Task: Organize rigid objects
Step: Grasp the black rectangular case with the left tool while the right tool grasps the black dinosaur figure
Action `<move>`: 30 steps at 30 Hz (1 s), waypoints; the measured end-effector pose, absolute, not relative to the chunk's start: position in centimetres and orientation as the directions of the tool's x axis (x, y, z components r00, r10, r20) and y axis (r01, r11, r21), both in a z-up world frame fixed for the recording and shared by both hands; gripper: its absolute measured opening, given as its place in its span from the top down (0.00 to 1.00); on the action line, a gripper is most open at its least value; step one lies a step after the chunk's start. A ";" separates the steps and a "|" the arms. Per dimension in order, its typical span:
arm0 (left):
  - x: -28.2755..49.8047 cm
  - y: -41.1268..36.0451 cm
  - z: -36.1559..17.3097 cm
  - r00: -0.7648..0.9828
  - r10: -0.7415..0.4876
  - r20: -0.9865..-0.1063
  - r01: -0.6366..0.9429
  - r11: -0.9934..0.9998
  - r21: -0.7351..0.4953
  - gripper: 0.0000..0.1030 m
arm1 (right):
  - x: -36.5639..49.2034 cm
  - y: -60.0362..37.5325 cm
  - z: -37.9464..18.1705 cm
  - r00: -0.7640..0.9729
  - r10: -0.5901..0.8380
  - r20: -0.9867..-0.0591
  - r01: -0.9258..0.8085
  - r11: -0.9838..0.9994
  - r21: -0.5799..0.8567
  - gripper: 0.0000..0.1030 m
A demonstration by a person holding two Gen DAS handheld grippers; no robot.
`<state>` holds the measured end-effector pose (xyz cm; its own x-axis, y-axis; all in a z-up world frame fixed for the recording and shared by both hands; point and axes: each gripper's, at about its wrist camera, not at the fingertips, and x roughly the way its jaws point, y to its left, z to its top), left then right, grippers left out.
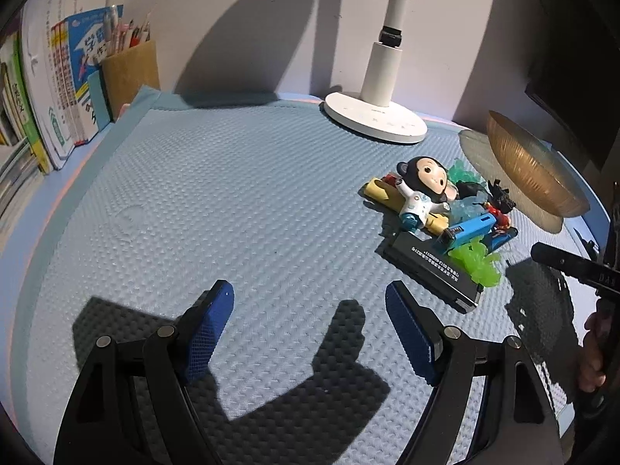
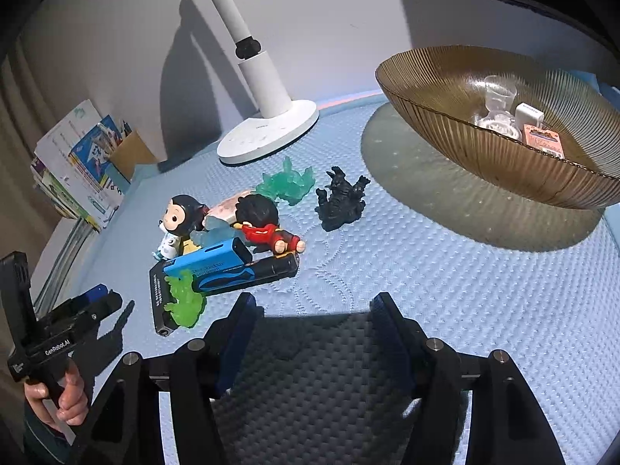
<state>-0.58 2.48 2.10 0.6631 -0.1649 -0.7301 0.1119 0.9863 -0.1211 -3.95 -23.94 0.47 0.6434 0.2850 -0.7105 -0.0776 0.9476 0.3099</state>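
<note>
Down low, the left gripper (image 1: 310,310) and right gripper (image 2: 312,306) hung over the blue mat (image 1: 232,193), jaws wide and holding nothing. Past them lay the toy pile (image 2: 228,244). Behind the pile stood the lamp (image 2: 267,131); beside it, the brown bowl (image 2: 484,155).

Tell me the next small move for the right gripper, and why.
Probably ease the right gripper forward onto the black monster figure. Its jaws stand open and empty, the figure lies apart from the pile, and the amber bowl already holding small items sits just beyond.
</note>
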 end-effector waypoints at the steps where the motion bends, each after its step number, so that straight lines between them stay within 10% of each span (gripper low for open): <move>1: -0.6 2.5 2.1 0.662 -0.166 -0.731 0.113 0.986 -0.122 0.23 | -3.9 -23.9 0.5 0.645 0.284 -0.709 -0.077 0.948 0.310 0.41; 30: 0.2 -4.7 0.7 0.576 -0.196 -0.793 0.236 0.969 -0.068 0.34 | 4.5 -23.4 1.2 0.614 0.103 -0.783 0.095 0.975 0.203 0.47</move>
<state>0.17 -4.69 0.69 0.5764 -0.1964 -0.7932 0.2361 0.9693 -0.0684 4.47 -23.37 1.18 0.6137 0.1033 -0.7827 0.0949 0.9745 0.2031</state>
